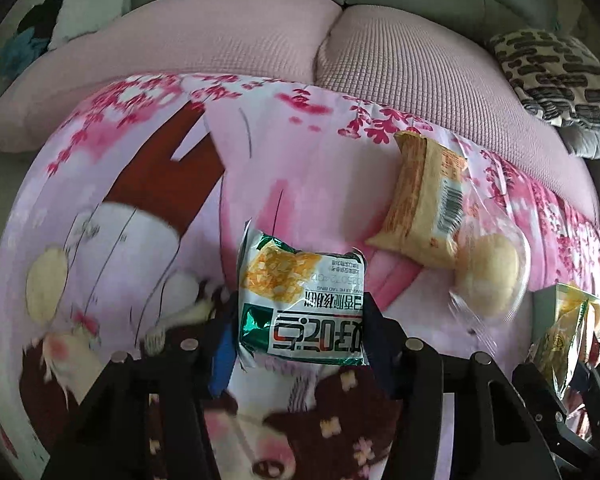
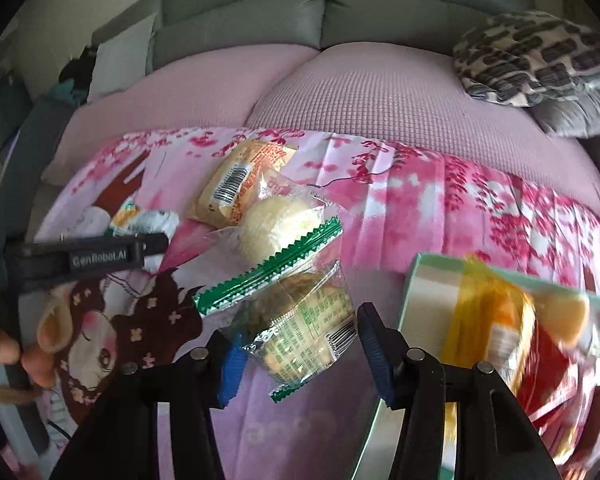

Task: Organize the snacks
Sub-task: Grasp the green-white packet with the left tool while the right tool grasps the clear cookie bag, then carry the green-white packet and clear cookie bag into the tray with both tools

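In the left wrist view my left gripper (image 1: 300, 332) is closed on a green-and-white snack packet (image 1: 302, 300), its fingers pressing both sides. A tan wrapped cake (image 1: 424, 200) and a clear-wrapped pale bun (image 1: 488, 276) lie on the pink cloth to the right. In the right wrist view my right gripper (image 2: 304, 356) holds a clear packet with green edges (image 2: 300, 320) between its blue pads (image 2: 374, 356). The tan cake (image 2: 240, 180) and pale bun (image 2: 276, 228) lie beyond it. A teal box (image 2: 500, 360) with several snacks stands at the right. The left gripper (image 2: 100, 258) shows at left.
A pink floral and cartoon cloth (image 1: 320, 140) covers the surface in front of a sofa with pink seat cushions (image 2: 360, 100). A patterned pillow (image 2: 532, 52) lies at the back right. The teal box also shows at the right edge of the left wrist view (image 1: 568, 320).
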The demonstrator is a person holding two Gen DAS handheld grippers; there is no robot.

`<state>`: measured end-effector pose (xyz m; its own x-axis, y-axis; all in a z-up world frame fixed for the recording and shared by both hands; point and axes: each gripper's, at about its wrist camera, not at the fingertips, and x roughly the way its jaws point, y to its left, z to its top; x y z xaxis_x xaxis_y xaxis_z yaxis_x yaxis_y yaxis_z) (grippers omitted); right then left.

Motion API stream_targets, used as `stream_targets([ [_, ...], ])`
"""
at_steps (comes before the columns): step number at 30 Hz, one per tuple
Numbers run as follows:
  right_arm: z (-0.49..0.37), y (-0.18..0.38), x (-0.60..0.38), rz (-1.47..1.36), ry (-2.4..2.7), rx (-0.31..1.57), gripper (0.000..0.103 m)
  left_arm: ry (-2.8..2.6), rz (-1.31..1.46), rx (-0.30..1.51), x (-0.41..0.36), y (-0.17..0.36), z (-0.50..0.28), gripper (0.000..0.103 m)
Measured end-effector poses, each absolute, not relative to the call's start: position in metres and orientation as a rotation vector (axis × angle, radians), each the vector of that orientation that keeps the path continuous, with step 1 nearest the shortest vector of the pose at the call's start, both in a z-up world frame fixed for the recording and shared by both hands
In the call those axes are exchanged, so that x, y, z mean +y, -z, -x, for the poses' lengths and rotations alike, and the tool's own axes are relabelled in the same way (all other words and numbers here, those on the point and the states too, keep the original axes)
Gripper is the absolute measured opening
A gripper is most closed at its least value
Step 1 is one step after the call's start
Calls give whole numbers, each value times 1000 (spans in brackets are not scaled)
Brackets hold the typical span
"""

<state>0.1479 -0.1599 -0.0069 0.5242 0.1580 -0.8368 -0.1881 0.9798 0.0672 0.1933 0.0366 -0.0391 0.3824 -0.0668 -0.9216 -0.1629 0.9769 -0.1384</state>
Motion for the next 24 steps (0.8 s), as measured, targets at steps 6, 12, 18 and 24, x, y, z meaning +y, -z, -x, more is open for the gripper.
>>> stream_targets([
  [6, -124, -10, -165, -4, -178, 968, 55, -91, 219, 1154, 32, 25, -170, 57],
  [12, -98, -20, -179, -83, -135, 967, 55, -99, 207, 1128, 26, 14, -144, 57],
  [18, -70, -19, -191, -141, -109, 991, 55, -103, 191, 1117, 16, 10, -120, 57],
  [24, -53, -19, -198, -168, -94, 1008, 55, -67, 154, 1069, -10, -3, -104, 57],
])
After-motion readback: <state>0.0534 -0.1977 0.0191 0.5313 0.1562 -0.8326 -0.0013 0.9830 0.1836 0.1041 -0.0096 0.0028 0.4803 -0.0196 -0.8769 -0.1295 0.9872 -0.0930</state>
